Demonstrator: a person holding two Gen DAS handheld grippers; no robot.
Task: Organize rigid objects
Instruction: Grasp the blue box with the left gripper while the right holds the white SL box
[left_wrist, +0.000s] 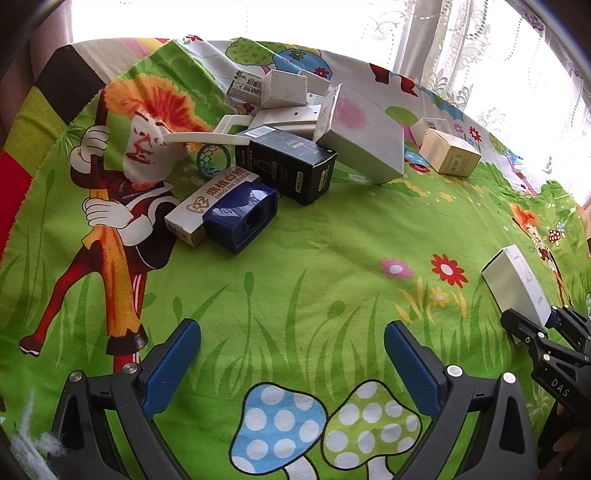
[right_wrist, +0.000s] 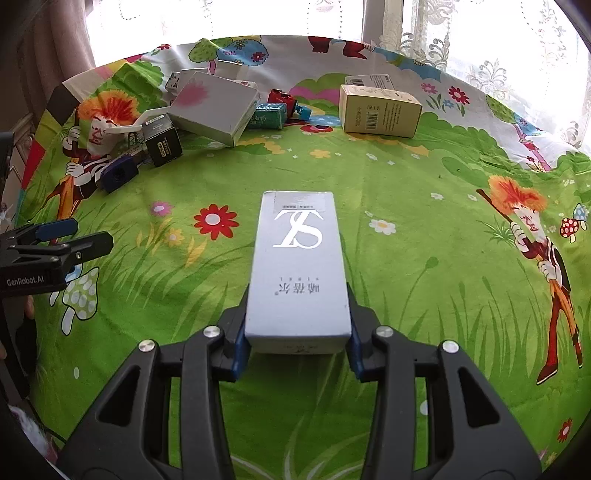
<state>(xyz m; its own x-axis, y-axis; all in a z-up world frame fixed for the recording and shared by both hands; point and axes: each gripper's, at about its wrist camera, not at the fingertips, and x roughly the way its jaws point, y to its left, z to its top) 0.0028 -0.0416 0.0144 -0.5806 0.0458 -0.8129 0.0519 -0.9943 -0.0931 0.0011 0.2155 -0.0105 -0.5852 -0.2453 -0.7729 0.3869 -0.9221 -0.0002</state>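
Cloth (right_wrist: 295, 166) printed with green grass, flowers, mushrooms and cartoon figures covers the whole work surface, with bright curtained windows behind it. On its far left side sits a loose heap of boxes: a large grey box with a pink blotch (left_wrist: 364, 134) leans tilted across a black carton (left_wrist: 291, 166), and a white-and-gold box with Chinese lettering (left_wrist: 207, 205) lies just beside a dark blue plastic block with a round hole (left_wrist: 242, 218). A white long-handled plastic piece (left_wrist: 207, 137) pokes out of the heap next to a small teal ring (left_wrist: 214, 158). Apart from the heap, toward the far right, a cream-yellow box with a barcode (right_wrist: 380, 109) stands on its own. The right gripper (right_wrist: 297, 332) pinches a long grey box marked with a large white monogram (right_wrist: 299, 266) by its near end, blue pads pressed on both long sides, the box reaching forward above the middle of the cloth. The left gripper (left_wrist: 291, 354) hangs over bare cloth near two spotted mushrooms, its blue fingers spread wide with nothing between them.
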